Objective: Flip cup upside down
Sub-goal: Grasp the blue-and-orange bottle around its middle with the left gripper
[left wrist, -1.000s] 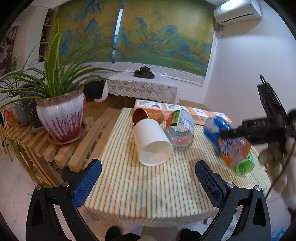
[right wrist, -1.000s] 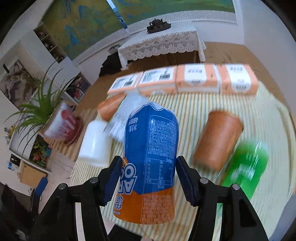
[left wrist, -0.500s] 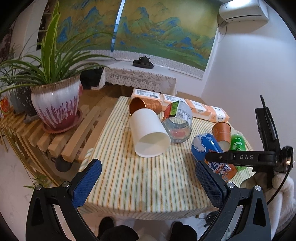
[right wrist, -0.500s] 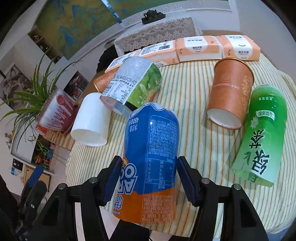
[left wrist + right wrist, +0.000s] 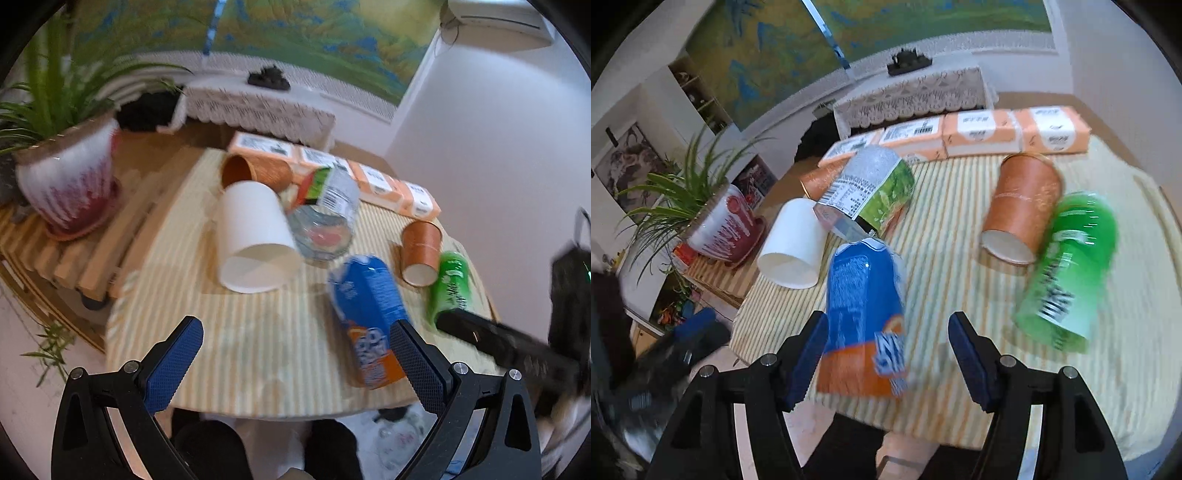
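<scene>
A blue and orange cup (image 5: pixel 862 317) stands on the striped table, tilted, between the fingers of my right gripper (image 5: pixel 890 350). The jaws are open and a gap shows on the cup's right side. The same cup (image 5: pixel 369 314) shows in the left wrist view near the table's front right. My left gripper (image 5: pixel 295 365) is open and empty above the table's front edge. A white cup (image 5: pixel 255 236) lies on its side mid-table, also in the right wrist view (image 5: pixel 794 247).
An orange cup (image 5: pixel 1019 210) and a green cup (image 5: pixel 1067 273) lie on the right. A clear labelled cup (image 5: pixel 868 192) and another orange cup (image 5: pixel 255 171) lie behind the white one. Orange boxes (image 5: pixel 960 134) line the far edge. A potted plant (image 5: pixel 70 177) stands at left.
My right gripper has opened and let go of the blue and orange cup, which now rests on the table. The left gripper has shifted closer over the table.
</scene>
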`<state>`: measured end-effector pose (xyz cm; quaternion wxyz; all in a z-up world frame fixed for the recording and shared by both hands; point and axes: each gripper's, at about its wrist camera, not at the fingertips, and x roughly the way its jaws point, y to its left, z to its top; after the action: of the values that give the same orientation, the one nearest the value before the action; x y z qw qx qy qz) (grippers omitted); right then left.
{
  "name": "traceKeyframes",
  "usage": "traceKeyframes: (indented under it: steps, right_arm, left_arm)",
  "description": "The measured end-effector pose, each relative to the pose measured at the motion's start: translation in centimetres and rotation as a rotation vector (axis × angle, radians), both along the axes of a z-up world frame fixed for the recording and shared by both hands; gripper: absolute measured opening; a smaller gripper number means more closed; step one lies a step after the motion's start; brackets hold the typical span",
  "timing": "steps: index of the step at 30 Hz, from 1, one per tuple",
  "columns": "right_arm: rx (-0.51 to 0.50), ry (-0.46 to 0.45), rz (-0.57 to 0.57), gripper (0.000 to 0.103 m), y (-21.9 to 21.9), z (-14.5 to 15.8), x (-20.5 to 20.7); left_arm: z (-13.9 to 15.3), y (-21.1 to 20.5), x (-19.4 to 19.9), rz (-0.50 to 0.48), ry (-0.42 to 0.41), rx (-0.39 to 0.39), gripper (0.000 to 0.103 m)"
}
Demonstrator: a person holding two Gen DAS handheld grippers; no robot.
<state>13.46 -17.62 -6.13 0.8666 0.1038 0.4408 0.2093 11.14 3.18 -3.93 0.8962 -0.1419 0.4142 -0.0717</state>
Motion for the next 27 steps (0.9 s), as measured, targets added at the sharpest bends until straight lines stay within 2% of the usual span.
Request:
traceKeyframes:
  steps: [4,10,17,27]
  right_arm:
    - [-0.025,-0.049,-0.023,0.064,-2.4,0.5,-3.4]
    - [-0.126,-0.098,-0.095,0.064,-5.4,0.1,-7.4]
    - [-0.228,-0.129,-0.140,0.064,-6.8,-0.4,-9.7]
    - [-0.227,-0.131,-0.144,0.063,-7.2,-1.2,-10.2]
  left_arm:
    - [0.0,-2.0,2.5,-0.013,0.108,-0.043,0.101]
    - [-0.5,-5.8,4.8,-0.036,0.180,-0.021,0.101]
    - [-2.2,-7.4,7.2,-0.001,0.279,-0.041,0.098]
    - [-3.7,-8.9,9.5,0.014,0.364,-0.063,0.092]
